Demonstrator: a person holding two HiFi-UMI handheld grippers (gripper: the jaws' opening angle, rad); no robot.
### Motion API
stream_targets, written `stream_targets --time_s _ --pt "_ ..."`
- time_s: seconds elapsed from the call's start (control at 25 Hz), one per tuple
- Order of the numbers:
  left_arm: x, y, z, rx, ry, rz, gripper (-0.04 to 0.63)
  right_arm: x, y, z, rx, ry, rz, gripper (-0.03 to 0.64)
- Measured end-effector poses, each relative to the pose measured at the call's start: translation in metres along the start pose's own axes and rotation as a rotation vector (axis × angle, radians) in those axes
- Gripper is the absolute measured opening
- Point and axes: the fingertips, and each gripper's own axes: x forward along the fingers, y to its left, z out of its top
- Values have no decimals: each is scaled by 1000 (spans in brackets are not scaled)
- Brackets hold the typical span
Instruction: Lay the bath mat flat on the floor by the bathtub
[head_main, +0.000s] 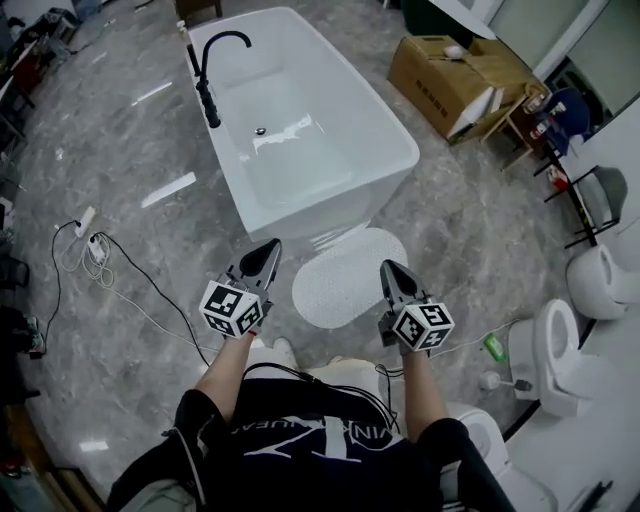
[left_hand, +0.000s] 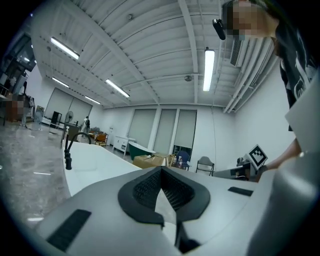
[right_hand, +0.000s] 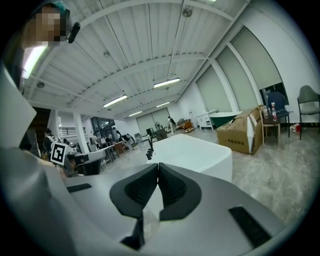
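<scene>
Grey marble floor (head_main: 120, 150) all around, with a white bathtub (head_main: 300, 140) standing far in the middle and a black faucet (head_main: 212, 75) on its left rim. Further to the right, a cardboard box (head_main: 450, 80). Near right, a toilet (head_main: 555, 350) and a small green bottle (head_main: 495, 347) on the floor. At the left, a white cable (head_main: 90, 250).

Bath mat (head_main: 345, 275): white, oval, on the floor just at the near end of the bathtub. Far edge touching the tub base or just beside it; cannot tell which. Looks spread out and flat, with no fold or raised edge visible from the head view.

Left tongs (head_main: 268, 250) held above the floor just left of the mat, right tongs (head_main: 390, 270) just right of it, neither touching it. In the left gripper view, left tongs (left_hand: 159, 176) clenched, pads meeting at the tips, nothing between them. Same for the right tongs (right_hand: 157, 167) in the right gripper view: clenched and empty, pointing toward the bathtub.

Judging from this, task done or nearly done: mat down, flat, by the tub, both tongs free of it. Left to do, perhaps, only a small correction of position, or smoothing in case of some wrinkle too small to see from above.
</scene>
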Motion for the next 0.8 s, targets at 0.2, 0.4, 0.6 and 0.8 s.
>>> stream_targets --time_s 0.2,0.4,0.6,0.8 --pt "-7 -16 28 8 -38 54 14 -12 15 24 -60 10 58 26" --pt "-10 -34 46 19 -68 77 14 -25 18 46 -80 -9 105 26" --pt "-12 -44 59 39 -82 115 14 -30 14 61 -104 -9 121 26" --pt "-16 -52 64 56 -86 141 14 -36 16 73 -125 -31 134 26"
